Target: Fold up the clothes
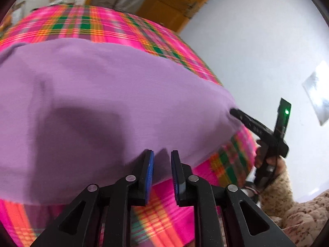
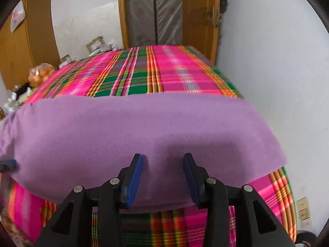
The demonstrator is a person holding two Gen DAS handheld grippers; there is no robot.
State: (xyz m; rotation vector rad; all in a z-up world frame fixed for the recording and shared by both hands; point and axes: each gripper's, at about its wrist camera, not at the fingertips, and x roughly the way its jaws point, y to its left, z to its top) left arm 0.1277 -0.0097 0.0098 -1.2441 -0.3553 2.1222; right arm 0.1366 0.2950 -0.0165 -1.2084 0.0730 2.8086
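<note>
A lilac cloth (image 1: 98,94) lies flat across the near part of a bed covered in a pink, green and orange plaid sheet (image 1: 86,24). My left gripper (image 1: 162,158) is open, its blue pads straddling the cloth's near edge. The right gripper shows in the left wrist view (image 1: 234,111) at the cloth's right corner. In the right wrist view the same cloth (image 2: 144,127) spreads over the plaid sheet (image 2: 156,72). My right gripper (image 2: 163,160) is open over the cloth's near edge, holding nothing. A blue fingertip (image 2: 9,162) of the left gripper shows at the far left.
A white wall (image 2: 277,61) runs along the bed's right side. A wooden door frame (image 2: 205,20) stands behind the bed. Boxes and bags (image 2: 41,72) are piled at the back left. A person's fleece sleeve (image 1: 275,187) holds the right gripper.
</note>
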